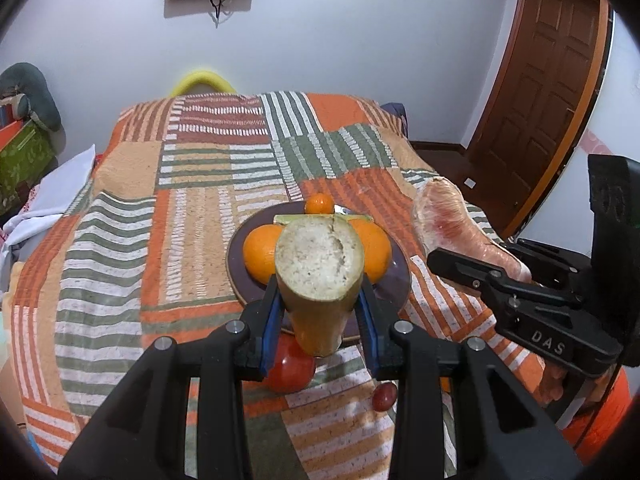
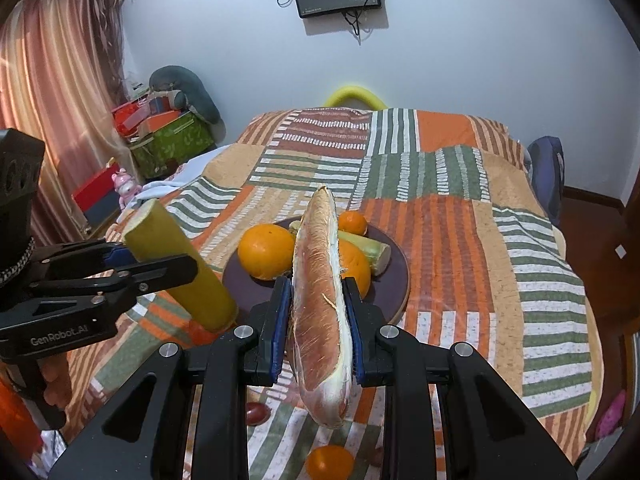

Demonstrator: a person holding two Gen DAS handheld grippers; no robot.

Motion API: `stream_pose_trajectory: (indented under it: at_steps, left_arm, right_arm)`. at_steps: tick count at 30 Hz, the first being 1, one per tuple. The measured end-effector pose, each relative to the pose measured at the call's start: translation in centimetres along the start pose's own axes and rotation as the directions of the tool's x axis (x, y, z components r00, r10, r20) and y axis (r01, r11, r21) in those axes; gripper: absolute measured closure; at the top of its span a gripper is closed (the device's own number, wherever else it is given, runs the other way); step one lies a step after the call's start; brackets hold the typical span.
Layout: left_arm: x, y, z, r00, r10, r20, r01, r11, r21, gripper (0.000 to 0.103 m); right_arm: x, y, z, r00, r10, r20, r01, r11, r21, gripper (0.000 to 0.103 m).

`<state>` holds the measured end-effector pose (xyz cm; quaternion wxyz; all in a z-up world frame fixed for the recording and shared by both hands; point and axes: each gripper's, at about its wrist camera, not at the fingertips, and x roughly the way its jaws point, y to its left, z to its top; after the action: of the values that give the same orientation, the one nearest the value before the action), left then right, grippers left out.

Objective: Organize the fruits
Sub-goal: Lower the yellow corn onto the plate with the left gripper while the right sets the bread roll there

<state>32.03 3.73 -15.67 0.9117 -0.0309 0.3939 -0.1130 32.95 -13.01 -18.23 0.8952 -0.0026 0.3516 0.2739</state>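
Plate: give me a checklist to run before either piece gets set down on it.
1. Left gripper shut on the yellow-green stalk piece: ok.
2. Right gripper shut on the wrapped pink wedge: ok.
3. Both pieces lifted off the bedspread: ok.
4. Free room on the plate: not ok for much; two oranges, a small orange and another stalk piece crowd it, only the near right part is bare.
5. Loose fruit below the grippers, tomato and small orange, clear of the path: cannot tell.
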Motion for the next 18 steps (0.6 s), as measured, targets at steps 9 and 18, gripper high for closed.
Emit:
stream_pose_trajectory:
  at_steps: [9,18]
  left_arm:
    - [2.9,0.0,1.6,1.000,-0.006,0.000,0.006,1.000,0.001,0.069]
    - [5.1,0.8,1.9,1.000,0.023,-0.010,-0.023,1.000,-0.015,0.069]
  right_arm:
    - [1.9,-1.1,0.1,1.000,0.019,-0.022,-0.019,1.000,0.020,0.080]
    - [3.0,-0.4,0.5,0.998,0.046,-0.030,-0.046,0.999,0.017,0.080]
